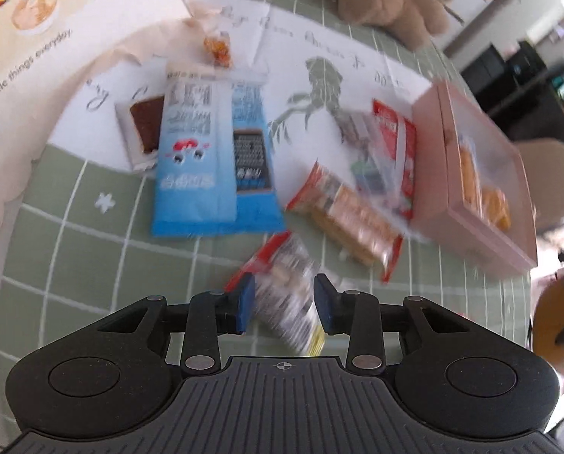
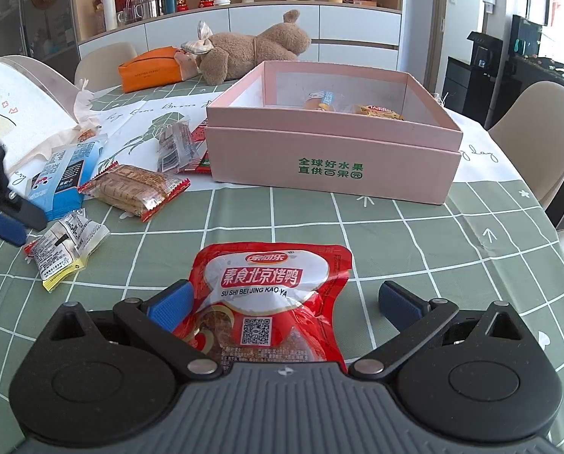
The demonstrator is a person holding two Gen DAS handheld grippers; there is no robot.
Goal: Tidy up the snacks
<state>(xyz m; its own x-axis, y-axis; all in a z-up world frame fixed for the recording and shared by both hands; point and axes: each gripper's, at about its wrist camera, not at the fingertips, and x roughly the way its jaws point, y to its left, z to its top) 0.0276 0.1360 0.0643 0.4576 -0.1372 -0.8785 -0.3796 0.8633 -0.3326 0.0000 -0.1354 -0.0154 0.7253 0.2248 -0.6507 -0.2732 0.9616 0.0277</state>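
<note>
Snacks lie scattered on the desk (image 2: 357, 234) short of the pink box (image 2: 331, 159), apparently awaiting sorting. The left claw (image 1: 284, 299) is partly open around a small silvery packet (image 1: 289, 295), pads not clearly pressing. The right claw (image 2: 284, 302) gapes wide over a red roast-duck pouch (image 2: 270, 295), unheld.

Snacks lie scattered on the checked cloth: a red pouch (image 2: 270, 299) flat nearest, a small white packet (image 2: 68, 244) left of it, a cracker pack (image 2: 134, 187) and blue bag (image 2: 60, 178) beyond, and two snacks inside the open pink box (image 2: 333, 159).
</note>
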